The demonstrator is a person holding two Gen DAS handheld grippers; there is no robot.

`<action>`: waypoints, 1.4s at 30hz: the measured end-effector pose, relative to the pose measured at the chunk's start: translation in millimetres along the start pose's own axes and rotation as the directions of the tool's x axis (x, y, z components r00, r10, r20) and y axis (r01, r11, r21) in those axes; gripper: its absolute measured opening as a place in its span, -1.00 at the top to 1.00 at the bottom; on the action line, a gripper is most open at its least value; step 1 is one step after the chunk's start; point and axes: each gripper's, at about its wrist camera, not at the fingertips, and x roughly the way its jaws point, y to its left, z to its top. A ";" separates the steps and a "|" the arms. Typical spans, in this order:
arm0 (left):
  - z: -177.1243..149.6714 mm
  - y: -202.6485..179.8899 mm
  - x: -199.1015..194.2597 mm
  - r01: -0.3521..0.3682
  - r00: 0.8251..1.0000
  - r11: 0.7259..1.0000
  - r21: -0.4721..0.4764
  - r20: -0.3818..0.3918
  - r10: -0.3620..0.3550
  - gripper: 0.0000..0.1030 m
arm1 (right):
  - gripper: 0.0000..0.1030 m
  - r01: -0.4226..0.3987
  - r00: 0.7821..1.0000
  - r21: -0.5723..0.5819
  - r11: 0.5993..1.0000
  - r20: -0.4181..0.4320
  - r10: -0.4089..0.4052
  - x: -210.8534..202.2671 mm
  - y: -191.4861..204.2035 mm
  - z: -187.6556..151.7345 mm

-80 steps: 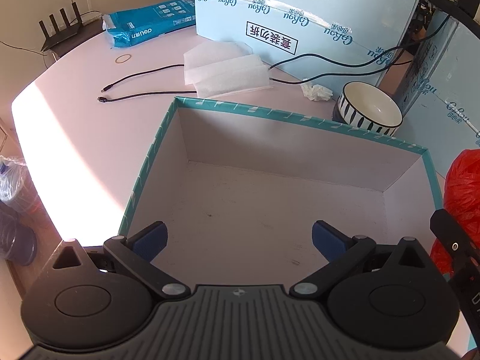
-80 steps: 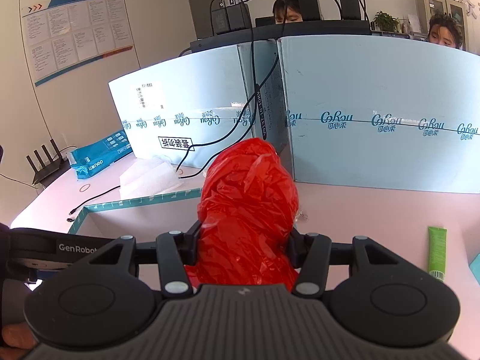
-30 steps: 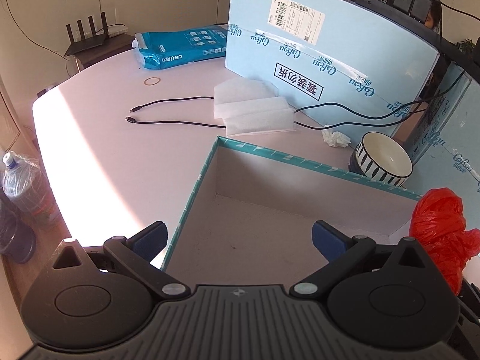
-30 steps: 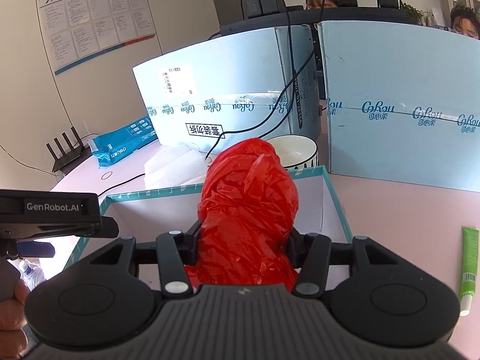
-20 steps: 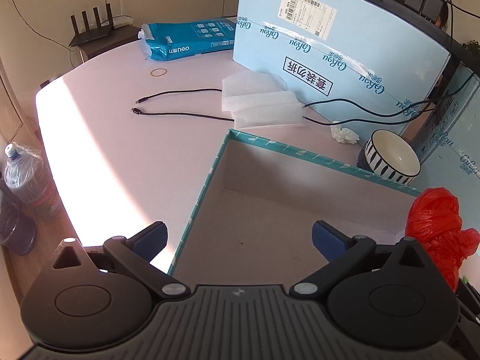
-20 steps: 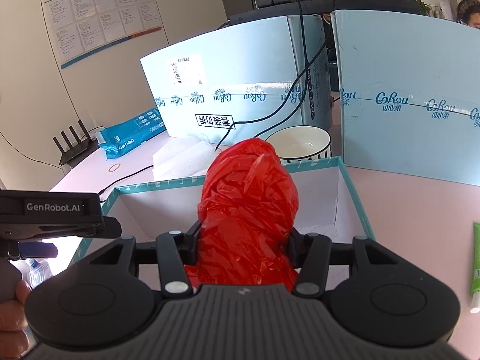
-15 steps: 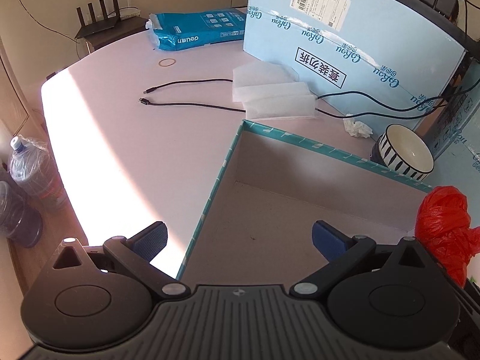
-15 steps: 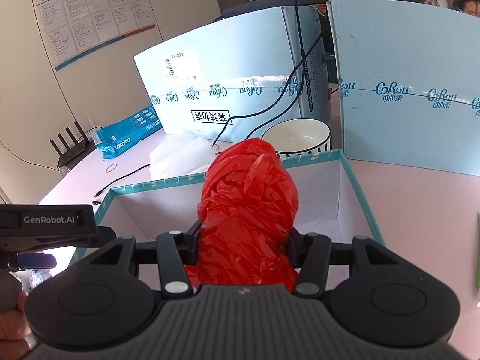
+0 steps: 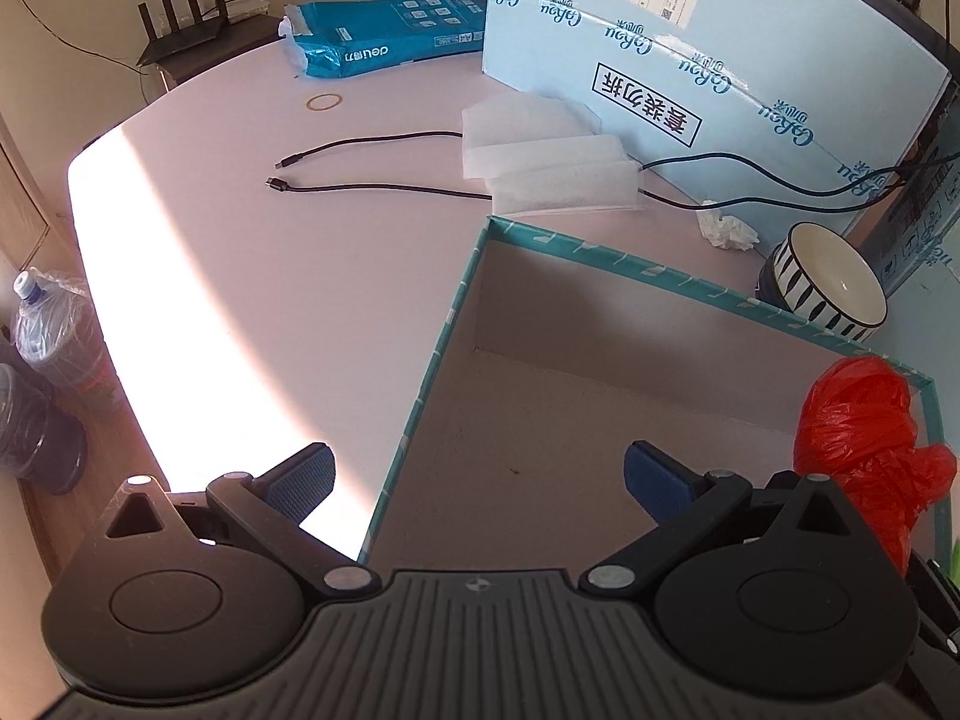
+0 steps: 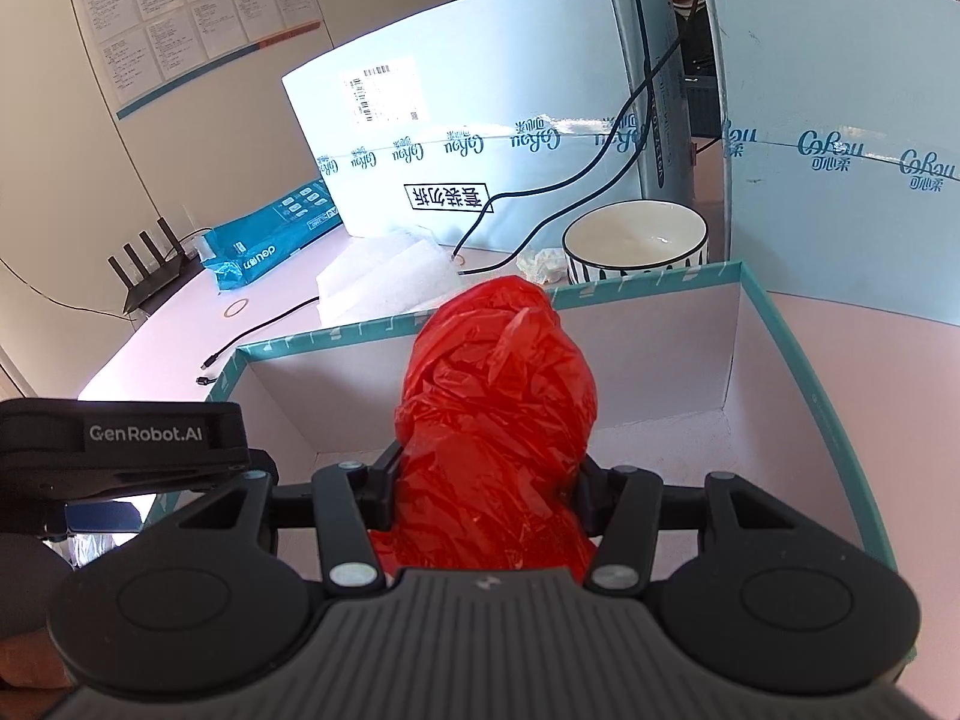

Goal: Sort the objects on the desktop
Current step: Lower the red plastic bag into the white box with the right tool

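Note:
A crumpled red plastic bag is clamped between the two fingers of my right gripper, held over the inside of a big teal-rimmed open box. In the left wrist view the same red bag hangs over the box's right side. My left gripper is open with nothing between its blue pads; it straddles the near left wall of the box. The box floor looks bare.
A striped bowl and a crumpled tissue sit behind the box. White foam sheets, a black cable, a rubber band and a blue paper pack lie on the pink table. Tall pale-blue cartons wall the back.
Both grippers moved forward and lower. The red bag went from the box's right rim to over its inside. The left view shifted left, so the box wall now runs between its fingers.

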 end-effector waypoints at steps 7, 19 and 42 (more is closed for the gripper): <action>3.5 0.0 8.0 -0.002 1.000 1.000 0.019 -0.019 0.003 -1.00 | -0.07 0.013 1.000 0.003 1.000 -0.011 -0.013 6.3 3.4 -0.7; 6.1 -1.3 15.5 0.006 0.999 0.999 0.039 -0.033 -0.005 -1.00 | -0.07 0.022 0.999 0.006 1.000 -0.039 -0.022 17.2 7.5 -1.4; 5.8 1.4 24.4 -0.022 0.998 0.999 0.024 -0.061 0.023 -1.00 | -0.07 0.036 0.994 -0.054 0.998 -0.103 -0.041 33.9 16.7 -3.8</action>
